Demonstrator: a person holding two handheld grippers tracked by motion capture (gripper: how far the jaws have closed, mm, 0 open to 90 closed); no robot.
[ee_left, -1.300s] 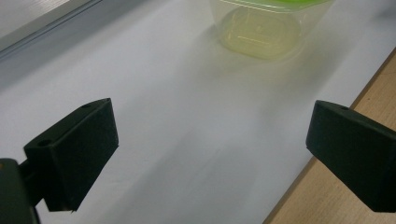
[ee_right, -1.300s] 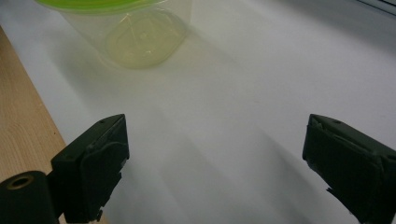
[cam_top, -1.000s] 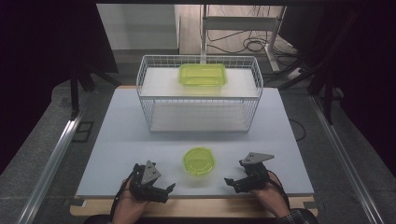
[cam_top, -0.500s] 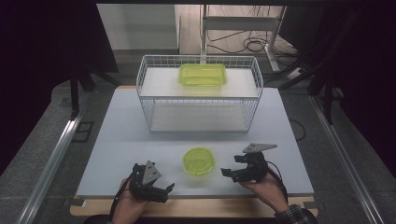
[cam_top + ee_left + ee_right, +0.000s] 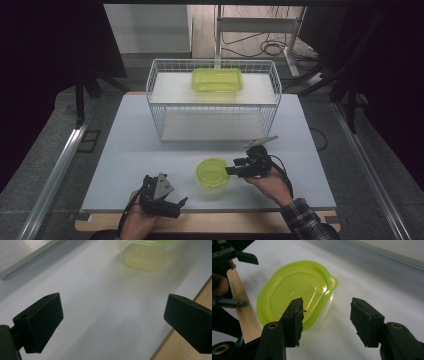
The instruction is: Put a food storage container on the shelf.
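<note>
My right gripper (image 5: 231, 171), jaws closing yet unclenched, meets the green container (image 5: 212, 172) near the tabletop's front edge; left gripper (image 5: 176, 205) released.

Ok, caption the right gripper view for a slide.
Right gripper, jaws half closed, nears the rim of a lime-green lidded container on the white table.

Green container (image 5: 146, 255): cut off by the top edge in the left gripper view, blurred.
Left gripper (image 5: 229, 277): partly cropped at the left edge of the right gripper view.
Container in the wire basket (image 5: 217, 80): contents too small to be told.
</note>
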